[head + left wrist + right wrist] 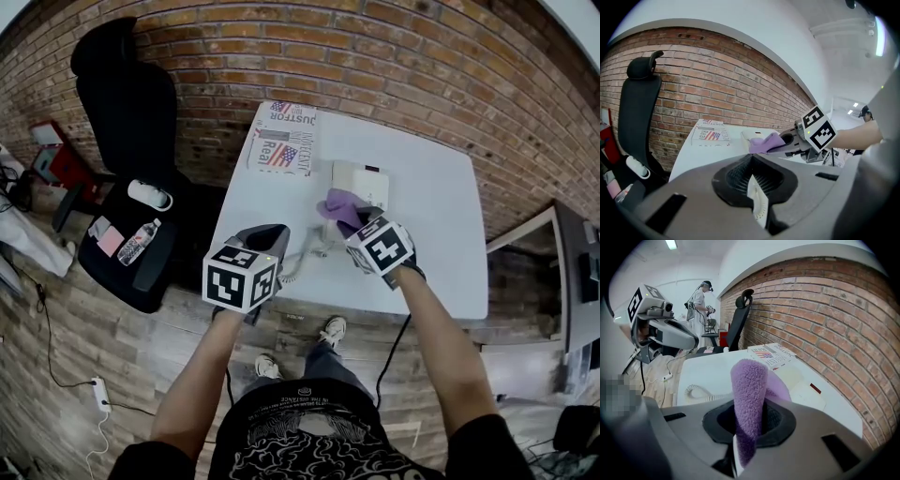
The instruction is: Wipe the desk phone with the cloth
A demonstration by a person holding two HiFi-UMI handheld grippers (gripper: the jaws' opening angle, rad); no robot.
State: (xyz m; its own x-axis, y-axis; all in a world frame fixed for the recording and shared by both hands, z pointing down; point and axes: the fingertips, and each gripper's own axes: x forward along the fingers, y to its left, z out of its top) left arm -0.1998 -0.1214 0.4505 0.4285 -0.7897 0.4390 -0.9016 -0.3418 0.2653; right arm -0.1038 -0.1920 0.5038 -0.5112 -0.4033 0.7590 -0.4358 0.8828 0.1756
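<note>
- White table point(436, 220) backs onto the brick wall; its right half lies open, and a black chair point(122, 103) stands off its left edge.
- Desk phone point(364, 181) sits mid-table near the wall, right of a printed booklet point(284, 139).
- Left gripper point(267, 236) hovers at the near edge, jaws together, nothing between.
- Right gripper point(361, 228) clamps the purple cloth point(339, 204) at the phone's near side.

Both forearms reach forward. The left gripper point(757, 199) is nearer, jaws closed together and empty. The right gripper point(746, 446), farther right, clamps a purple cloth point(749, 380).
</note>
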